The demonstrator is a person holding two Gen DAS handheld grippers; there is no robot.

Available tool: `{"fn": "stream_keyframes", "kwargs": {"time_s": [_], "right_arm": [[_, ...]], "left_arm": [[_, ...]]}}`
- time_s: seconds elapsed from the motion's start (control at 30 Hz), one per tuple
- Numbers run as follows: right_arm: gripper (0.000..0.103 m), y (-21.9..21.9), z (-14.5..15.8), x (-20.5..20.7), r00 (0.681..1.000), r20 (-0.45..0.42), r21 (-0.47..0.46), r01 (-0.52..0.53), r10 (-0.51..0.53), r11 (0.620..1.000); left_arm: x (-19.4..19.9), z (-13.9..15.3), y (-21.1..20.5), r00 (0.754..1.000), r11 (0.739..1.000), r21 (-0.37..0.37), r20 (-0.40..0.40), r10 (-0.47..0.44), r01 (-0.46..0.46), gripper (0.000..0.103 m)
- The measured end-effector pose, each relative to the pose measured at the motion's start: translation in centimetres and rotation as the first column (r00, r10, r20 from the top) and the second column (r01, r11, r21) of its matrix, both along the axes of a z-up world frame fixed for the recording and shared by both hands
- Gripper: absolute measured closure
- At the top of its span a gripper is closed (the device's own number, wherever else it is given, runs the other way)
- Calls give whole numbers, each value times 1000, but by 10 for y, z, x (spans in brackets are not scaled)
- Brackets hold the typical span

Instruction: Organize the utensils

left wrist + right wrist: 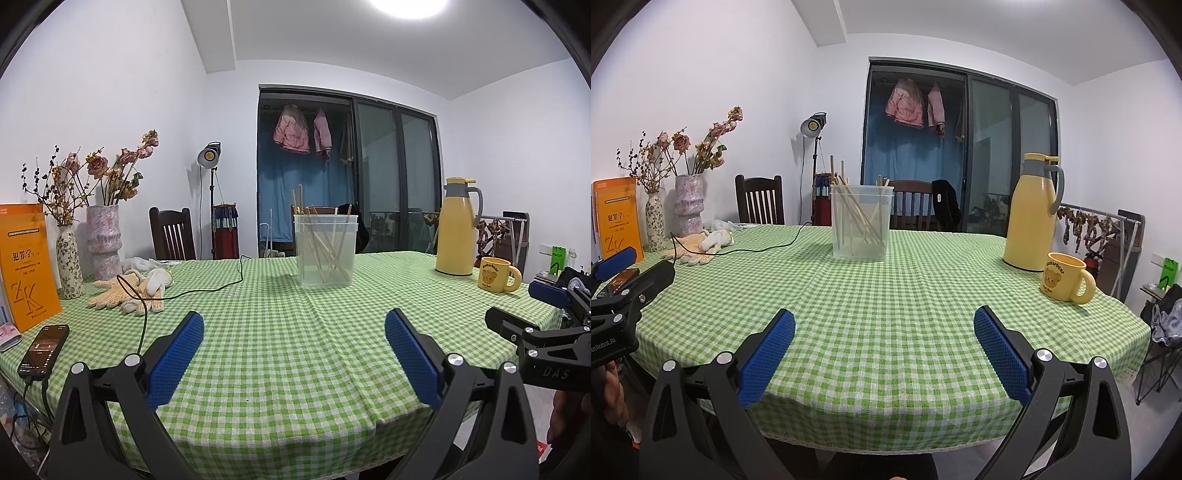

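Right now both grippers are hovering at the near edge of the counter (886,295), the left gripper (294,345) and right gripper (884,345) each with jaws spread wide, holding nothing. Beyond them, the chopsticks (858,218) are standing slanted inside the clear container (327,251), left of the yellow flask (1032,214).

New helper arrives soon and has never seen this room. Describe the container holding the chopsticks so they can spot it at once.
Start at the table with the green checked cloth. Toward its far side, near the middle, stands the clear plastic container, with wooden chopsticks leaning inside and poking above its rim. It is the only see-through thing there: the yellow jug and yellow mug to its right are opaque.
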State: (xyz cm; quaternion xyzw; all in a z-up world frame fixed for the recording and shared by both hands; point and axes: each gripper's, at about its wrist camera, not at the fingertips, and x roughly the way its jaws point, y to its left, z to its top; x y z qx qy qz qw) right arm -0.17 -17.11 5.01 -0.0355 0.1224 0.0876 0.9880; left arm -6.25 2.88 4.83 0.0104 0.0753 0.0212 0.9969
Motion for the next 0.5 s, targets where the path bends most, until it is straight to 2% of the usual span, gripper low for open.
{"fn": "stream_keyframes", "kwargs": {"time_s": [0.5], "right_arm": [[9, -2, -1, 2, 1000, -2, 2, 4, -4, 1000]], "left_arm": [[-3, 1, 0, 1000, 1000, 10, 8, -12, 12, 8]]}}
